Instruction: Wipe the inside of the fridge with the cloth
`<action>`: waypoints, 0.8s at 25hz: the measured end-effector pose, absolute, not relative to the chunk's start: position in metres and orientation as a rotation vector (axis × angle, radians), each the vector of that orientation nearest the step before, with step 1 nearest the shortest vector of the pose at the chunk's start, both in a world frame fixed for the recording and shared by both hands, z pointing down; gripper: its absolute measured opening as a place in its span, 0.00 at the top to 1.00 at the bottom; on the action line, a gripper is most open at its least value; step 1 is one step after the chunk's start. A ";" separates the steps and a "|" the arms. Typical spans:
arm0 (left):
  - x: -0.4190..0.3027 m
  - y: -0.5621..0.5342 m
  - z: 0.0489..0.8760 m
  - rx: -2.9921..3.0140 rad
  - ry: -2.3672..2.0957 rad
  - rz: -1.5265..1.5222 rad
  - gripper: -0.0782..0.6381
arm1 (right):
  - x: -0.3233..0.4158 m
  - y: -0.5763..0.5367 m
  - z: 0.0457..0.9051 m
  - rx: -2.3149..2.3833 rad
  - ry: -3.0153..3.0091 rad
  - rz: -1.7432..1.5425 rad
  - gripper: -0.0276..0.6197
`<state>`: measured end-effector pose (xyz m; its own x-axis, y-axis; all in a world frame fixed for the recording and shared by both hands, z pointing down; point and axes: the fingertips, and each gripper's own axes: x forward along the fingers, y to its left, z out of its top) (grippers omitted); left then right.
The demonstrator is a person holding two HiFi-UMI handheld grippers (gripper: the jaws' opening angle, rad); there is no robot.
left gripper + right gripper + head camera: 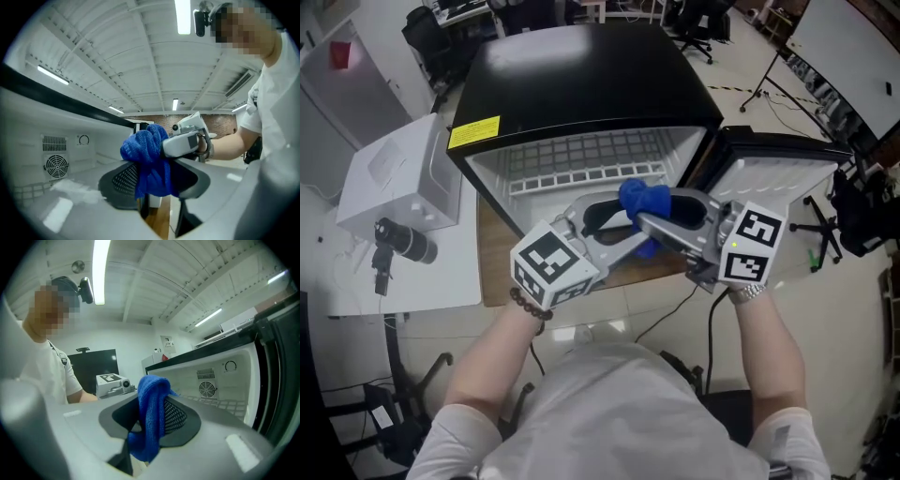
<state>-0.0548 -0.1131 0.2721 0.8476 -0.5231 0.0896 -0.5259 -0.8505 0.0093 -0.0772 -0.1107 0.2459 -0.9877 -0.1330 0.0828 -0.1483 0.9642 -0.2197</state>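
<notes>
A blue cloth (642, 202) hangs bunched in mid-air just in front of the open fridge (581, 75), not yet inside it. The right gripper (649, 221) is clamped on the cloth's upper fold, so the rest droops below its jaws. Gripping near the top seems meant to leave a loose pad of fabric free for wiping.

The left gripper (623, 223) reaches in from the near left and meets the right one tip to tip. Its jaws stand apart on either side of the hanging part. The cloth rests against one mesh pad without looking squeezed. This placing suggests the person is gathering or re-seating the cloth between the two tools before reaching in. Which tool will end up carrying it cannot be judged.

Both grippers point roughly level, toward each other, at the height of the fridge mouth and close to the person's body.

The fridge stands on a wooden table (492, 267). Its door (778, 178) is swung fully open to the right, leaving the white cavity unobstructed. A wire shelf (581, 155) crosses the interior, and a round fan grille (207, 389) shows on an inner wall. No food or bottles show inside, so likely nothing needs shifting first. Wiping appears not to have started.

A white box (394, 178) sits to the left, well apart from the work.
</notes>
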 end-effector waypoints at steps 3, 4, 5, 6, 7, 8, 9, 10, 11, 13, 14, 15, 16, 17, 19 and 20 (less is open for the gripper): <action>-0.059 -0.122 0.278 2.977 -0.972 0.199 0.65 | -0.078 -0.117 0.251 0.311 -3.010 0.288 0.76; -0.060 -0.124 0.281 2.961 -1.006 0.216 0.67 | -0.079 -0.120 0.253 0.344 -2.991 0.258 0.75; -0.061 -0.126 0.283 2.942 -1.034 0.230 0.68 | -0.079 -0.122 0.255 0.373 -2.972 0.229 0.75; -0.062 -0.128 0.285 2.926 -1.057 0.241 0.70 | -0.080 -0.124 0.257 0.397 -2.954 0.205 0.75; -0.064 -0.130 0.287 2.915 -1.076 0.251 0.72 | -0.081 -0.126 0.259 0.418 -2.940 0.185 0.75; -0.065 -0.132 0.289 2.910 -1.090 0.261 0.74 | -0.081 -0.127 0.260 0.436 -2.930 0.169 0.74; -0.065 -0.134 0.291 2.909 -1.101 0.272 0.75 | -0.081 -0.129 0.261 0.455 -2.924 0.158 0.74; -0.066 -0.135 0.292 2.909 -1.110 0.282 0.76 | -0.081 -0.131 0.262 0.474 -2.920 0.151 0.73; -0.067 -0.137 0.293 2.908 -1.119 0.290 0.77 | -0.080 -0.133 0.263 0.496 -2.917 0.146 0.73; -0.067 -0.141 0.295 2.906 -1.137 0.304 0.78 | -0.078 -0.137 0.264 0.548 -2.911 0.136 0.72; -0.067 -0.143 0.295 2.905 -1.149 0.309 0.78 | -0.076 -0.139 0.265 0.572 -2.908 0.132 0.72; -0.067 -0.146 0.296 2.905 -1.163 0.313 0.78 | -0.074 -0.141 0.266 0.593 -2.904 0.128 0.72; -0.067 -0.148 0.296 2.904 -1.177 0.316 0.78 | -0.072 -0.143 0.267 0.612 -2.900 0.126 0.72; -0.066 -0.150 0.296 2.906 -1.190 0.319 0.79 | -0.069 -0.144 0.267 0.628 -2.896 0.126 0.72; -0.064 -0.154 0.296 2.914 -1.214 0.325 0.79 | -0.064 -0.147 0.269 0.657 -2.889 0.132 0.72; -0.063 -0.155 0.296 2.919 -1.225 0.326 0.79 | -0.061 -0.148 0.269 0.671 -2.886 0.137 0.72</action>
<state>-0.0628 -0.1555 0.2963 0.6827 -0.7101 0.1719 -0.7018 -0.7028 -0.1163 -0.0615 -0.1482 0.2694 -0.8832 -0.4286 0.1903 -0.4447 0.8943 -0.0498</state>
